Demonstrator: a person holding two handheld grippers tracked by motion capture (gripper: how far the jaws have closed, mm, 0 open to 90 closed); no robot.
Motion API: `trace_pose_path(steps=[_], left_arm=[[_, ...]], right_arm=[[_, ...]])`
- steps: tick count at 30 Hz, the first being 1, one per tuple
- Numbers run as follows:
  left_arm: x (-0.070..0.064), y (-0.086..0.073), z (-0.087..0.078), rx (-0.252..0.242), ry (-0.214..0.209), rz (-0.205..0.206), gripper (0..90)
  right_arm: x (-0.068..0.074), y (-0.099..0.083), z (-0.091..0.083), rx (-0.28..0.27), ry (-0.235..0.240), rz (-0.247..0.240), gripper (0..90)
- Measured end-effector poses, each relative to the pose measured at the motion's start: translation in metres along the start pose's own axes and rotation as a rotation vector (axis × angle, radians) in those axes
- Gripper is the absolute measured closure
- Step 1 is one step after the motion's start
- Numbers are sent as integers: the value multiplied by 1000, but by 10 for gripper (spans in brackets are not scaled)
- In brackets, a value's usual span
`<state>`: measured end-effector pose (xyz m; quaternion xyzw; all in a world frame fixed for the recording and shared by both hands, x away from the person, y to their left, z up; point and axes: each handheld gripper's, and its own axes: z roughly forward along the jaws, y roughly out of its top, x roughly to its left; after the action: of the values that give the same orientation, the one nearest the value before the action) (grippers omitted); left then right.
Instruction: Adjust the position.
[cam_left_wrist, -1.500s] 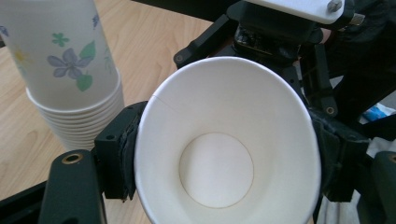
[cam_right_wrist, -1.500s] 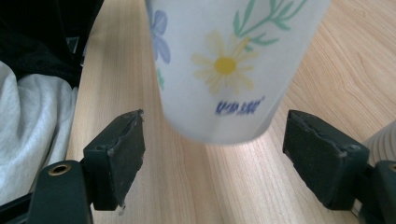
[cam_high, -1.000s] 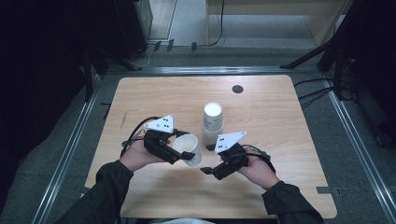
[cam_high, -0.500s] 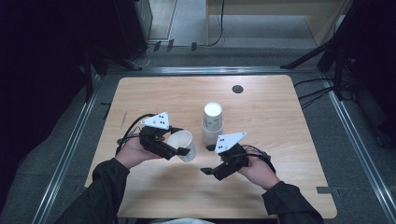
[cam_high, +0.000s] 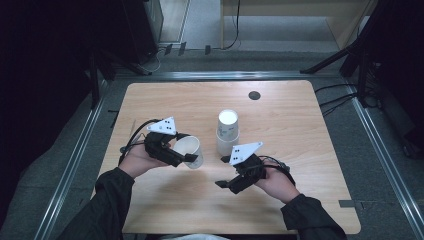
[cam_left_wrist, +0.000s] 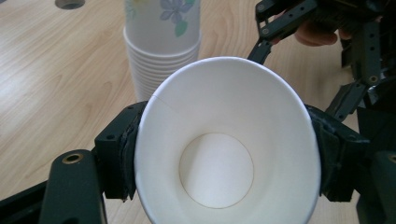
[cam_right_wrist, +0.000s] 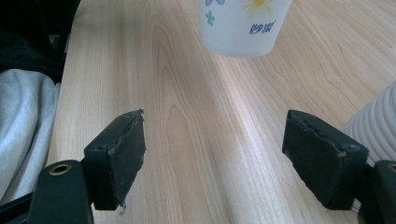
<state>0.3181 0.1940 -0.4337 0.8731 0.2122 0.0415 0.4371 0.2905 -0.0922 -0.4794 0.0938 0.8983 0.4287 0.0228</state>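
The left gripper (cam_left_wrist: 224, 154) is pinched on a white paper cup (cam_left_wrist: 224, 144). One black jaw is pressed on each side of the cup wall, just under the rim. The cup is held on its side, up off the table (cam_high: 300, 115), and its open mouth is turned toward the gripper's camera, so the round bottom can be seen inside. In the high view this cup (cam_high: 189, 151) is held at about 8 o'clock from the stack of cups (cam_high: 227, 132), near it but not touching.

The right gripper (cam_right_wrist: 224, 154) is spread wide, and nothing is held between its jaws. Only bare wood is seen in the gap. In the high view it (cam_high: 222, 184) is held low near the front of the table, at about 6 o'clock from the stack.

The stack is stood upside down in the middle of the table, with flowers printed on the top cup. A small dark hole (cam_high: 254, 95) is seen at 1 o'clock from the stack.

One cup seems to be already off the stack. It is not yet set down. It is probably still to be turned upright and put on the table, and many cups are left in the stack.
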Motion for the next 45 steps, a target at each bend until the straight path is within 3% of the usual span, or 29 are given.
trace_pose_path(steps=[24,33,45], left_arm=[[37,-27,-6,82,137,-63,237],[57,-39,-17,79,207,-158,236],[71,-51,-25,87,269,-206,235]], right_arm=[[0,-2,3,24,4,-5,217],[0,-2,5,35,6,-11,216],[0,-3,6,44,5,-21,217]])
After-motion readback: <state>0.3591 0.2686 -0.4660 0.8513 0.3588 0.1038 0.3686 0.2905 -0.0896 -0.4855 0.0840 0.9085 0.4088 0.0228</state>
